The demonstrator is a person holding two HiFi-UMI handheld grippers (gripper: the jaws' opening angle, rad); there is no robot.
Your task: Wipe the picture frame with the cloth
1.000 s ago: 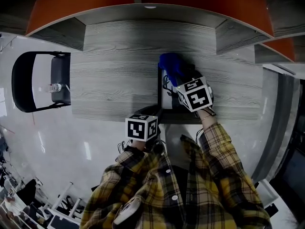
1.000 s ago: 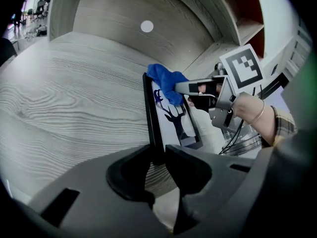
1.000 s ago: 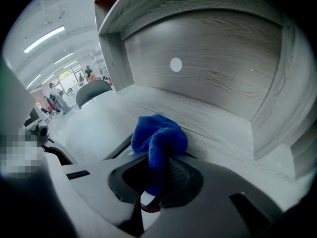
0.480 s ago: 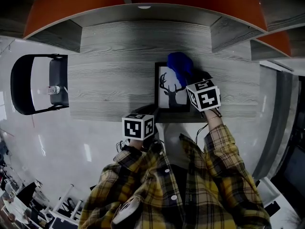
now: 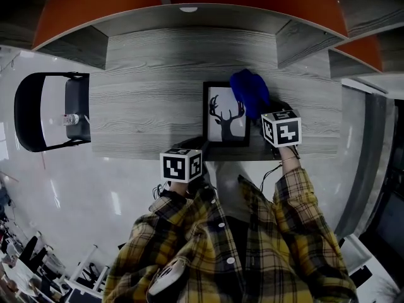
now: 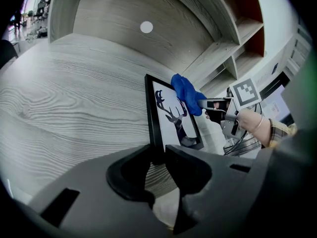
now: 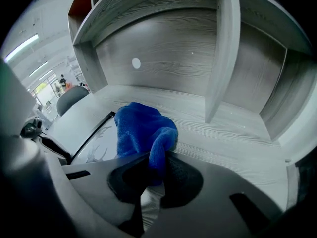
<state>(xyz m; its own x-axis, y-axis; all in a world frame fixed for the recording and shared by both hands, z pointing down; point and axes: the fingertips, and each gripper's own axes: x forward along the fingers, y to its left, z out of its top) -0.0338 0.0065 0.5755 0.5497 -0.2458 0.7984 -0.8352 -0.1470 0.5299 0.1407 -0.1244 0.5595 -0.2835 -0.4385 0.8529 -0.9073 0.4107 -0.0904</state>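
Note:
A black picture frame (image 5: 226, 142) with a deer silhouette lies flat near the front edge of the grey desk (image 5: 151, 93). My left gripper (image 5: 201, 146) is shut on the frame's near left corner; in the left gripper view its jaws (image 6: 158, 157) pinch the black border (image 6: 150, 108). My right gripper (image 5: 265, 111) is shut on a blue cloth (image 5: 250, 92), which rests on the frame's far right part. In the right gripper view the cloth (image 7: 141, 130) bunches out past the jaws (image 7: 157, 170), with the frame (image 7: 94, 140) to its left.
A shelf unit with upright dividers (image 7: 223, 48) rises along the desk's far side. A black chair (image 5: 44, 109) stands left of the desk with a small bottle (image 5: 72, 117) on it. Bare desk surface lies left of the frame.
My right gripper has carried the blue cloth rightward across the frame, from its left-middle to its right edge, uncovering the deer picture. The left gripper keeps its hold.

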